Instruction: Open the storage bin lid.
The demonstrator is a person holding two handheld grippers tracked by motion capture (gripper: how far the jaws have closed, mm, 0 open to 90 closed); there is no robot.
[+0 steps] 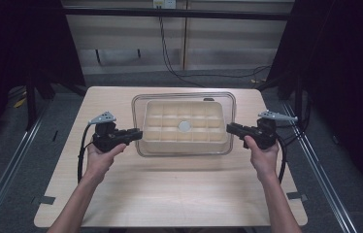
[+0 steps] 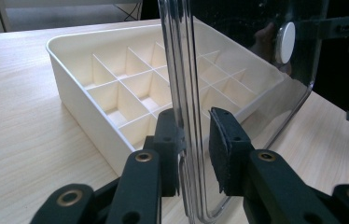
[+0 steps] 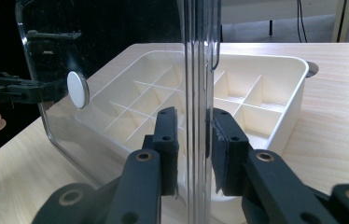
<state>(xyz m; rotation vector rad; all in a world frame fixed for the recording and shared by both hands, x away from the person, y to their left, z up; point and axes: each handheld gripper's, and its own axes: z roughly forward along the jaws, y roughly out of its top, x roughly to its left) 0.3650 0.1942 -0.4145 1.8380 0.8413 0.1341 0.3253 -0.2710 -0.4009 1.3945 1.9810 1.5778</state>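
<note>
Your wooden table (image 1: pixel 170 194) carries one big piece: a cream plastic organiser tray (image 1: pixel 184 127), set toward the far half, midway between your hands. Inside, thin walls cut it into a grid of small compartments — the ones you can see into are bare.

Over the tray you hold a clear plastic lid (image 1: pixel 183 99), wider than the tray all round, with a round white disc (image 1: pixel 184 126) at its middle. In both gripper views the lid stands clear of the tray's rim rather than seated on it.

Your left gripper (image 1: pixel 138 134) has its jaws closed on the lid's left edge; the left gripper view shows the black pads clamping the clear rim. Your right gripper (image 1: pixel 230 127) does the same on the right edge — pads pinching the rim.

Around the table lies grey floor (image 1: pixel 5 145) with metal rails (image 1: pixel 315 160), and black cables (image 1: pixel 170 63) trail along the far wall.
</note>
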